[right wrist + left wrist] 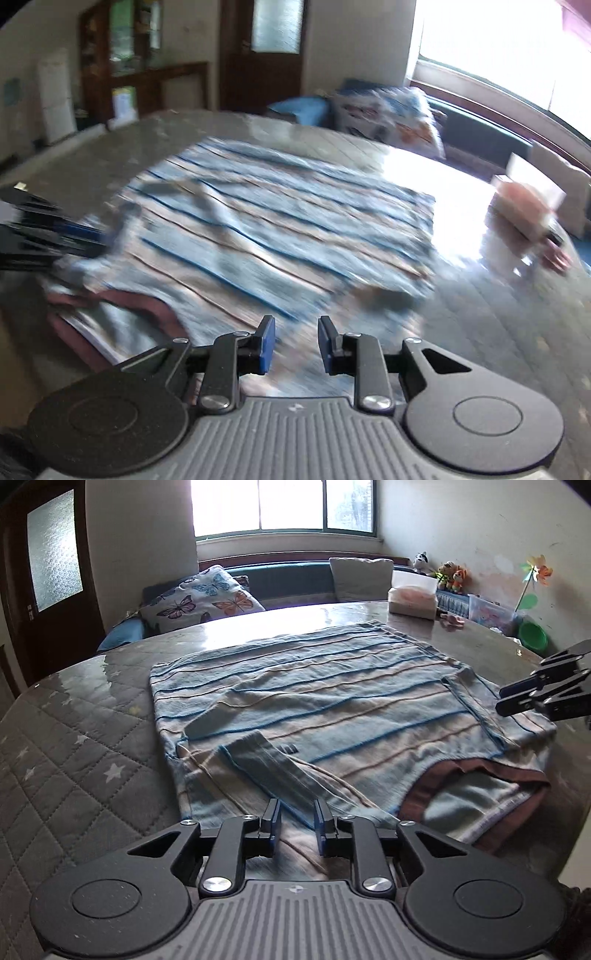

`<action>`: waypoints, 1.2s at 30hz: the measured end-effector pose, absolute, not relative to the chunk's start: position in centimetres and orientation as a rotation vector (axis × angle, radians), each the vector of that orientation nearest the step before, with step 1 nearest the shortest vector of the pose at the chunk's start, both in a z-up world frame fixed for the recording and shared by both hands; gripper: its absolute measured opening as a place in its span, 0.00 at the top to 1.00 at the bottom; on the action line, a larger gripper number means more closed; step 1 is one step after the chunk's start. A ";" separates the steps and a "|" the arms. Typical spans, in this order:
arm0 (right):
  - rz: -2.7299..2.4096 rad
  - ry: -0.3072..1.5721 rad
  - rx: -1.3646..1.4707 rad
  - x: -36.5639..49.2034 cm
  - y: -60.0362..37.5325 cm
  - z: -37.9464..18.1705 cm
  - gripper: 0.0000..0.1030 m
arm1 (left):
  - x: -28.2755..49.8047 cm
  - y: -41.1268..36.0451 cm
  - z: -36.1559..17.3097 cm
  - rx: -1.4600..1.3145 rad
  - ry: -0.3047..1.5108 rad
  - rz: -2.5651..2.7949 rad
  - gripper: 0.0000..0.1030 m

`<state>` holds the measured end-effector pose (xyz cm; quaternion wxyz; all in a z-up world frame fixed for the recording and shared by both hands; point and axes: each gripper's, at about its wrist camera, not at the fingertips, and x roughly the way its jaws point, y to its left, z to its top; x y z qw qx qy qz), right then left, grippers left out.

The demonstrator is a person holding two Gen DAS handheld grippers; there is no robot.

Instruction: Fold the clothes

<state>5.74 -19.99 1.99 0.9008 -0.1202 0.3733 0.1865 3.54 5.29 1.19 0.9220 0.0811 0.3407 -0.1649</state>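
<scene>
Striped shirt [332, 701] spread flat across the counter [92, 709], filling the centre of both views, brown collar [480, 771] at lower right of the left wrist view, both sleeves already turned inward over the body. Judged as mid-fold: sides in, body not visibly doubled over.

Left gripper [297, 812] parted at bottom centre, a folded sleeve [266, 764] running down between the fingers but not pinched. Right gripper [295, 341] likewise released, empty, over the shirt's near edge at lower centre of its own blurred view; seen from the left at the right edge, just above the shoulder.

Next probably calls for pinching both layers at one end and carrying them evenly toward the other, without dragging the tucked sleeves loose.
</scene>
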 end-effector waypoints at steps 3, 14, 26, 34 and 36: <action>0.391 0.799 -0.265 5.2 -20.9 1.0 0.76 | 2.5 4.9 1.3 0.187 0.702 -0.348 0.75; 0.490 0.793 -0.382 1.5 -21.1 0.9 0.54 | -2.4 5.1 2.5 0.309 0.695 -0.381 0.57; 0.534 0.778 -0.469 0.2 -21.1 0.9 0.38 | -3.3 4.2 1.2 0.505 0.660 -0.461 0.46; 0.543 0.792 -0.454 1.7 -21.1 1.0 0.56 | -1.5 4.7 1.2 0.510 0.660 -0.491 0.52; 0.545 0.803 -0.427 2.2 -21.3 1.0 0.62 | -1.1 4.9 1.2 0.483 0.672 -0.513 0.60</action>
